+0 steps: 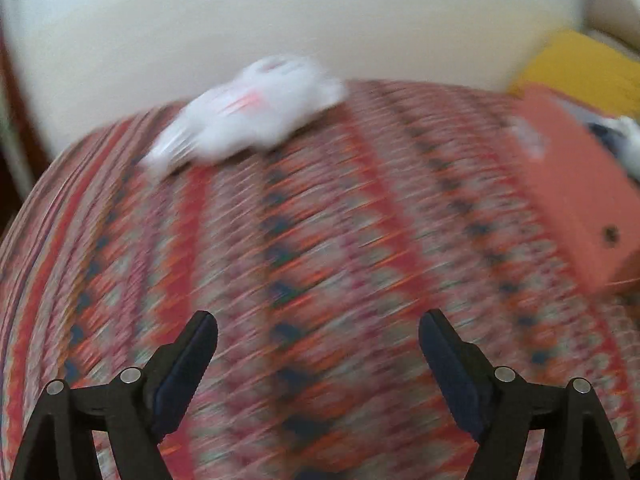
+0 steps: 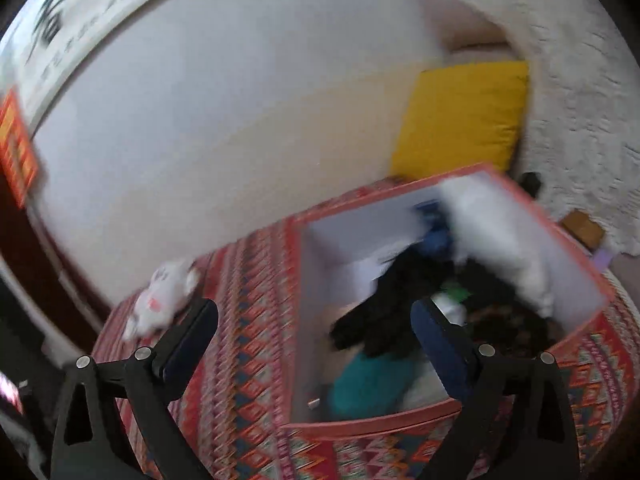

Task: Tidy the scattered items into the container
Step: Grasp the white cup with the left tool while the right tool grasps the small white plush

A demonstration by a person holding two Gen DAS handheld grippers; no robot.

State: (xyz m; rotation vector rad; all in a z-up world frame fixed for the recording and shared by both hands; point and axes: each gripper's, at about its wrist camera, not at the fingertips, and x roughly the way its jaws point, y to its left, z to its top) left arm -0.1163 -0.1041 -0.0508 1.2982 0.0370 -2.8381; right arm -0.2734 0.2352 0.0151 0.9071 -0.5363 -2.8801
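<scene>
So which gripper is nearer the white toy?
Likely left. The left gripper faces the white toy across open cloth; the right gripper hangs by the box.

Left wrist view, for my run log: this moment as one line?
left tool open, empty | white toy on cloth | box right

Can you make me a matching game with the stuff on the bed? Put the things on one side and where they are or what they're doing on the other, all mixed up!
Things:
1. white plush toy
2. teal item
3. yellow cushion
4. left gripper

Places or states:
A. inside the orange box
B. open, holding nothing
C. lying on the patterned cloth, outside the box
D. behind the box, by the wall

Pairs: 1-C, 2-A, 3-D, 4-B
</scene>
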